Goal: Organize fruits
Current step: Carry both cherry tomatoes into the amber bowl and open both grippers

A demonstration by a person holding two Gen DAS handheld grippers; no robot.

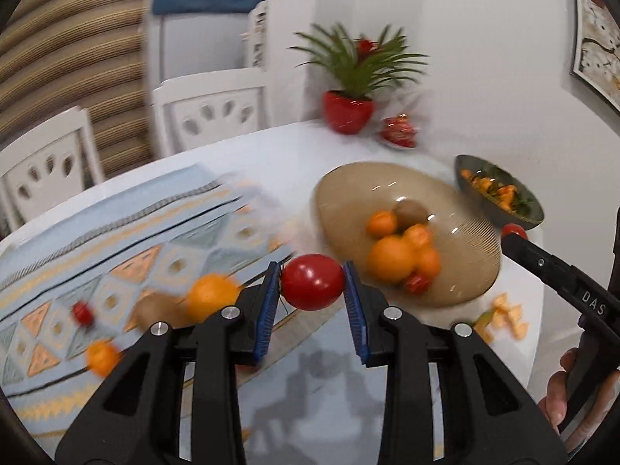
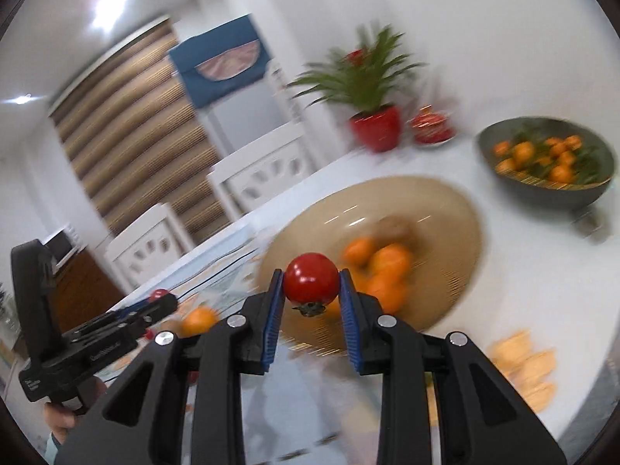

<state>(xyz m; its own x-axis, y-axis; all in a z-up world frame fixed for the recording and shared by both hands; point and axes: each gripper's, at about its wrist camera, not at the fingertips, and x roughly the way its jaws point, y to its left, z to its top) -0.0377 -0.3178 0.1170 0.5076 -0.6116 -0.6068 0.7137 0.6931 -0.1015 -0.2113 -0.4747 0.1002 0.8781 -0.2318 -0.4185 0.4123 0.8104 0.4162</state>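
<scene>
A red tomato is being pinched by the left hand-held gripper; another tomato is being pinched by the right hand-held gripper, the tan bowl at one o'clock.

A glossy red tomato sits pinched between blue pads above the table, at the near rim of the tan glass bowl; a second red tomato, its dried green calyx pointing down, is likewise held over that bowl's near edge. Inside the bowl lie several oranges, a brown kiwi at the far side and a small red tomato at the near side. On the patterned cloth toward the table's left edge rest an orange touching a kiwi, a small red tomato and a small orange. A dark bowl of small oranges with green leaves stands near the table's far right edge.
</scene>
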